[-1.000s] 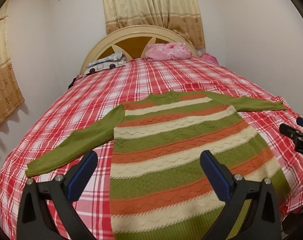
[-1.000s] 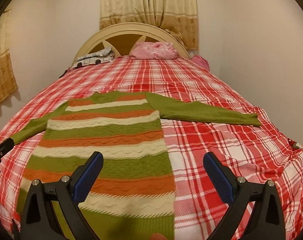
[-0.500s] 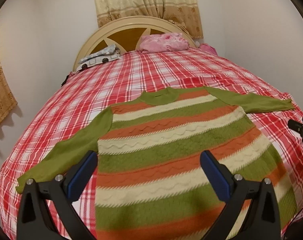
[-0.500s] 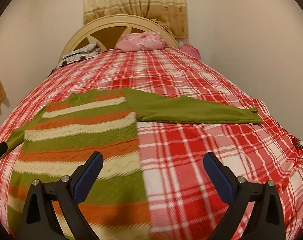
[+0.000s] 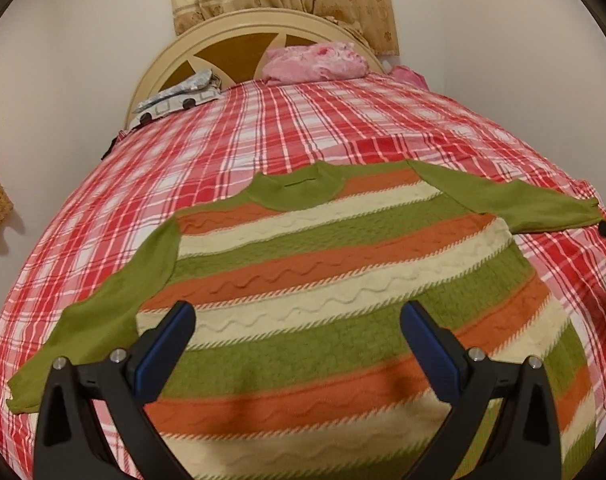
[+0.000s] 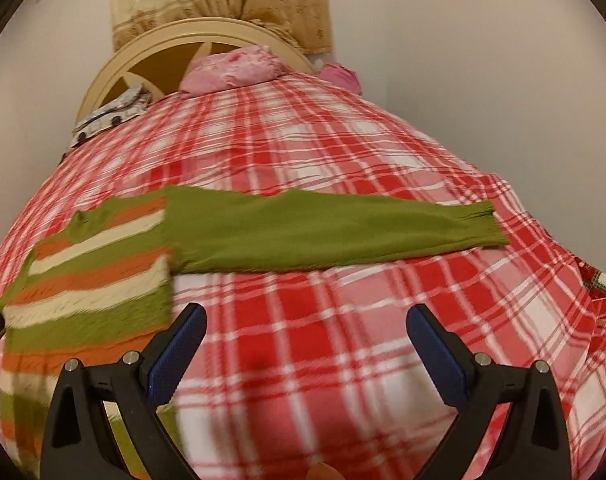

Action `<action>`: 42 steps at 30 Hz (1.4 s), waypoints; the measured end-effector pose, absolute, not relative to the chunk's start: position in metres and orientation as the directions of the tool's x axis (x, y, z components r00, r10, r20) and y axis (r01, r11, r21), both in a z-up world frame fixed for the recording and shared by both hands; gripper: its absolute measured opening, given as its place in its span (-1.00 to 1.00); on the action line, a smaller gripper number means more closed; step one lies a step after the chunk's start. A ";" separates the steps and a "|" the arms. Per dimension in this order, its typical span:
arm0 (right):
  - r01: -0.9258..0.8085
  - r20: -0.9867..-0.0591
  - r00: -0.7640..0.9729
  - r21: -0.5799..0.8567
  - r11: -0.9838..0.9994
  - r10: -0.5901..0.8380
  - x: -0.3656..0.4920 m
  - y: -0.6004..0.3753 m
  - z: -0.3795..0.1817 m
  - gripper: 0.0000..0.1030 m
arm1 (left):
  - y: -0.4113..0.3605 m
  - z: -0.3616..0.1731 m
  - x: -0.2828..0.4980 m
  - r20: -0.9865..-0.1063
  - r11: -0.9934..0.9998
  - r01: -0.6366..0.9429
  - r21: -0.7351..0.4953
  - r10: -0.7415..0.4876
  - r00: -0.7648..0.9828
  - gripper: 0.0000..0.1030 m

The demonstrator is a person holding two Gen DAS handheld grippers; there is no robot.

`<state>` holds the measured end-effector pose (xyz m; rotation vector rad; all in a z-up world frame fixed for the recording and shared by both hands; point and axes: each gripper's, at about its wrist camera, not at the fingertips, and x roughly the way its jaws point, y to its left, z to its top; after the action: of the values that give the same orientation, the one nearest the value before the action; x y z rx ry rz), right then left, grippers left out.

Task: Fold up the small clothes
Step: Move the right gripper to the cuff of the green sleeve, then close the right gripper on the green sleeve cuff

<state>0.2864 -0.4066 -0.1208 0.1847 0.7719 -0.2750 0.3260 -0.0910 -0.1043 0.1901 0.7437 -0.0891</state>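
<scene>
Fingers point(image 5: 171, 344) of the left gripper point(image 5: 299, 336) and the right gripper point(image 6: 307, 336) gape wide, holding nothing; the sweater point(image 5: 343, 280) lies flat on the bed point(image 6: 343, 140), sleeves spread; no fold is made yet, so all folding remains.

Both wrist views face the headboard point(image 5: 263, 36) from low over the bed point(image 5: 303, 128); left centres the sweater point(image 5: 343, 272), right its right sleeve point(image 6: 323, 232).
</scene>
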 end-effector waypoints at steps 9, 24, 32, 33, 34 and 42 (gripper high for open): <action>0.430 -0.717 0.645 0.054 0.901 -0.264 0.311 -0.486 -0.128 0.94 | -0.095 -0.114 0.349 -0.693 0.980 0.154 0.127 -0.023 0.720 1.00; 0.620 -0.791 0.529 0.112 0.776 -0.308 0.344 -0.611 -0.162 0.79 | -0.091 -0.118 0.356 -0.696 0.983 0.133 0.124 -0.010 0.718 1.00; 0.613 -0.812 0.524 0.149 0.776 -0.258 0.350 -0.629 -0.183 -0.44 | -0.098 -0.121 0.356 -0.703 0.981 0.148 0.127 -0.016 0.711 1.00; 0.594 -0.807 0.537 0.158 0.789 -0.244 0.351 -0.627 -0.182 -0.57 | -0.098 -0.121 0.356 -0.703 0.981 0.148 0.126 -0.017 0.711 1.00; 0.582 -0.804 0.550 0.173 0.795 -0.228 0.351 -0.627 -0.181 -0.65 | -0.098 -0.121 0.355 -0.703 0.981 0.148 0.125 -0.018 0.711 1.00; 0.516 -0.747 0.631 0.199 0.833 -0.212 0.353 -0.601 -0.148 -0.82 | -0.092 -0.110 0.348 -0.687 0.983 0.148 0.111 -0.031 0.726 1.00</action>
<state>0.3528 -0.6013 -0.1483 0.4201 0.7851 -0.4308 0.3482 -0.0923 -0.1101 0.1623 0.7530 -0.0992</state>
